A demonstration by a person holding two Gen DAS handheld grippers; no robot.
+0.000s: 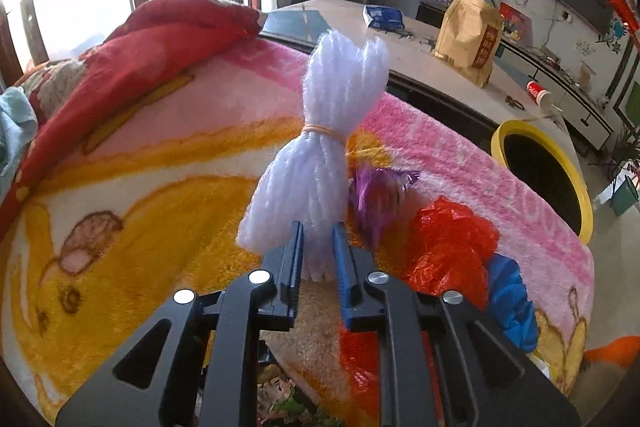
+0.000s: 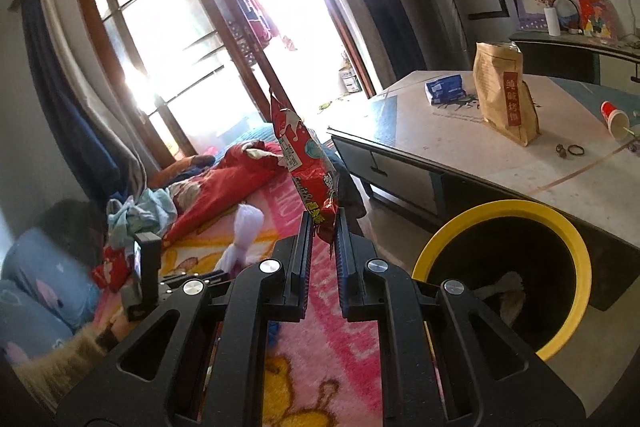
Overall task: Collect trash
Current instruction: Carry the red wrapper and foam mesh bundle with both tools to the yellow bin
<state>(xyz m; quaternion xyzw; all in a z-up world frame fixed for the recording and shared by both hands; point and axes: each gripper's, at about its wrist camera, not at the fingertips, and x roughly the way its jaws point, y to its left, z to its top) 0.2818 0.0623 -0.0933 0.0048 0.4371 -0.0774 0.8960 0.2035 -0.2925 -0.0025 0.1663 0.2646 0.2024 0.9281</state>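
Note:
My left gripper is shut on a white foam-net bundle tied with a yellow rubber band, held upright above the pink and yellow blanket. The bundle also shows in the right wrist view. A purple wrapper, a red plastic bag and a blue bag lie on the blanket to its right. My right gripper is shut on a red snack wrapper, held up left of the yellow-rimmed black bin. The bin stands beside the bed.
A low table behind the bin carries a brown paper bag, a blue packet and a red cup. A red quilt and clothes lie at the bed's far end. A bright window is behind.

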